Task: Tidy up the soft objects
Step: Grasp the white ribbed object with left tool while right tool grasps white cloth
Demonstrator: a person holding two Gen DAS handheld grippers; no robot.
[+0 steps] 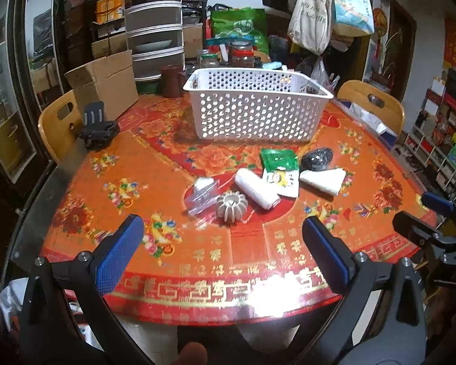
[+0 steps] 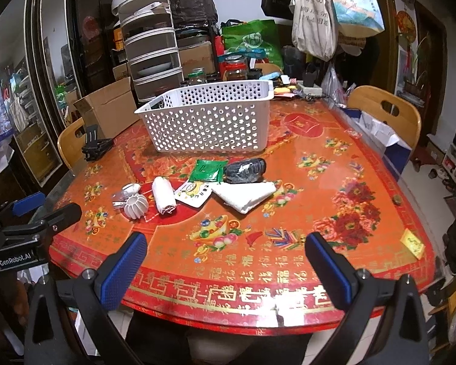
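Both sets of jaws spread wide, empty, at the counter (image 1: 85, 200) near edge. Left gripper (image 1: 222, 252) should take the rolled cloth (image 1: 256, 190) mid-roll, squeezing lightly. Right gripper (image 2: 226, 261) suits the folded cloth (image 2: 244, 195).

Count, left to right: one clear bag (image 1: 201, 195), one ribbed ball (image 1: 231, 206), one rolled cloth, two packets, one folded cloth, one dark bundle (image 1: 317, 158), one basket (image 1: 255, 106) behind.

basket (image 1: 252, 115) floor: hidden by walls; clear packet (image 1: 201, 196) contents: unclear

Orange-red floral worktop (image 1: 112, 188); white perforated basket (image 1: 252, 112); before it, green packet (image 1: 278, 159), white towel (image 1: 322, 179), black bundle (image 1: 317, 158).
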